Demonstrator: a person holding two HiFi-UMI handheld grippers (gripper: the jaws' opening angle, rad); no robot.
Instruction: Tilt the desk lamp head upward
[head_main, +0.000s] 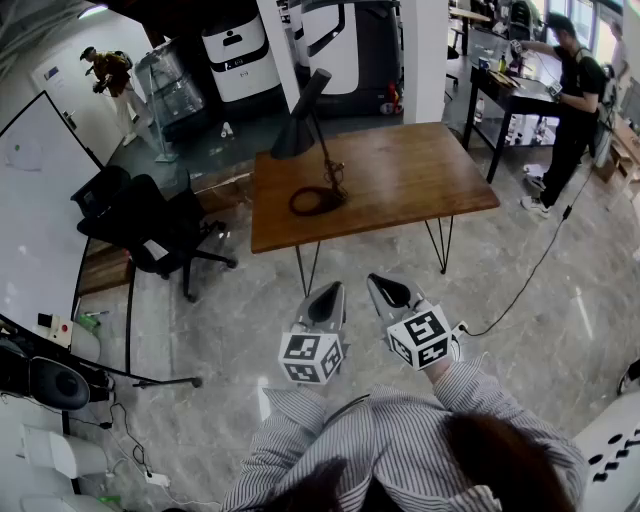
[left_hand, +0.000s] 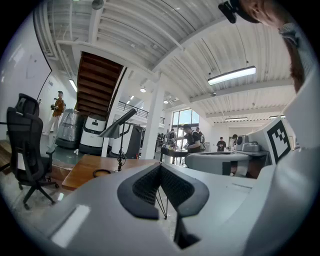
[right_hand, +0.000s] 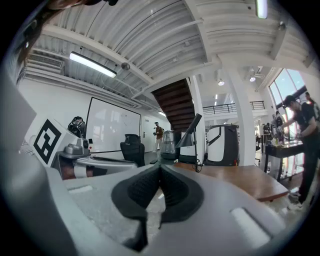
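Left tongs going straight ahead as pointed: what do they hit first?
Likely the wooden table's near edge or its hairpin leg, before the desk lamp; height is hard to judge.

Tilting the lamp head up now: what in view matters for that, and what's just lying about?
For the job:
- desk lamp, head angled down
- wooden table it stands on
- left tongs and right tongs, both shut, short of the table

Lying about:
- office chair
- floor cable
- whiteboard
- person at the far desk
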